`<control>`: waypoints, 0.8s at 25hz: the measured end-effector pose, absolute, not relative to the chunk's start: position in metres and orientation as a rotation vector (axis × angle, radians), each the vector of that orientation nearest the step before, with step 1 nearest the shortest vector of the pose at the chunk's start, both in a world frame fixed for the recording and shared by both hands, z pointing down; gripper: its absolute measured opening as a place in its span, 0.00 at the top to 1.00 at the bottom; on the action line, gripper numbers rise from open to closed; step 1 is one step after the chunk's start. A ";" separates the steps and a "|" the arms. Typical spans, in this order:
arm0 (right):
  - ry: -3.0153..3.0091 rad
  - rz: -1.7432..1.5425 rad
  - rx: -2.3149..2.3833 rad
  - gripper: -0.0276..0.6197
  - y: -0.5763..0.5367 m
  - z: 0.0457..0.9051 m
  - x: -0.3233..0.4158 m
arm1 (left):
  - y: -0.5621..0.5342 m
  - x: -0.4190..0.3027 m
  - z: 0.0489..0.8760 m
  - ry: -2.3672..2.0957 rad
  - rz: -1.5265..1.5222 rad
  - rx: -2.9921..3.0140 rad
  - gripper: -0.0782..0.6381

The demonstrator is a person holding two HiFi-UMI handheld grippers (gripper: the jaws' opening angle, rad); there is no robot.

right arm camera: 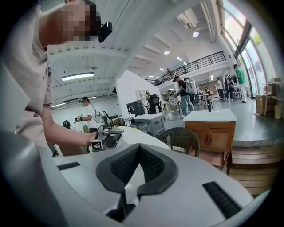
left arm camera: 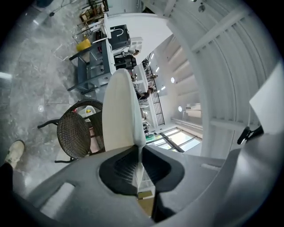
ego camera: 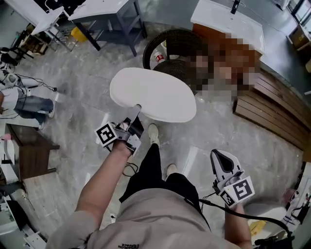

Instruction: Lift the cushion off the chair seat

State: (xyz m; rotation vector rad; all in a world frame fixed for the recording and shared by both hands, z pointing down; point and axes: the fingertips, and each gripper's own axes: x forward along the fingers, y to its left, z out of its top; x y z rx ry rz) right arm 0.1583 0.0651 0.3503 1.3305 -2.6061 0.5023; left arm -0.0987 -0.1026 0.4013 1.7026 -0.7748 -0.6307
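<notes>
A white, rounded cushion (ego camera: 153,95) hangs flat in the air in front of me, above the grey floor and clear of the dark wicker chair (ego camera: 170,51) behind it. My left gripper (ego camera: 132,120) is shut on the cushion's near edge. In the left gripper view the cushion (left arm camera: 119,106) rises edge-on out of the closed jaws of the left gripper (left arm camera: 139,162), with the chair (left arm camera: 75,131) beyond. My right gripper (ego camera: 222,158) is low at my right side, shut and holding nothing. The right gripper view shows the right gripper (right arm camera: 136,159), the cushion (right arm camera: 135,136) and the chair (right arm camera: 179,138).
A wooden cabinet with a white top (ego camera: 228,22) stands behind the chair, beside slatted wooden decking (ego camera: 277,112). Grey work tables (ego camera: 107,14) fill the back left. A dark low table (ego camera: 26,146) and a seated person (ego camera: 24,104) are at the left. My feet (ego camera: 153,132) are below the cushion.
</notes>
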 end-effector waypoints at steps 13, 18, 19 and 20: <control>-2.654 0.417 1.279 0.94 0.127 0.272 0.105 | 0.083 -0.177 0.294 -0.784 -0.665 1.671 0.84; -2.660 0.392 1.266 0.94 0.139 0.259 0.070 | 0.118 -0.208 0.278 -0.776 -0.683 1.677 0.84; -2.664 0.380 1.259 0.94 0.140 0.255 0.062 | 0.123 -0.214 0.276 -0.773 -0.691 1.676 0.84; -2.668 0.365 1.248 0.94 0.142 0.251 0.054 | 0.127 -0.220 0.273 -0.769 -0.699 1.674 0.84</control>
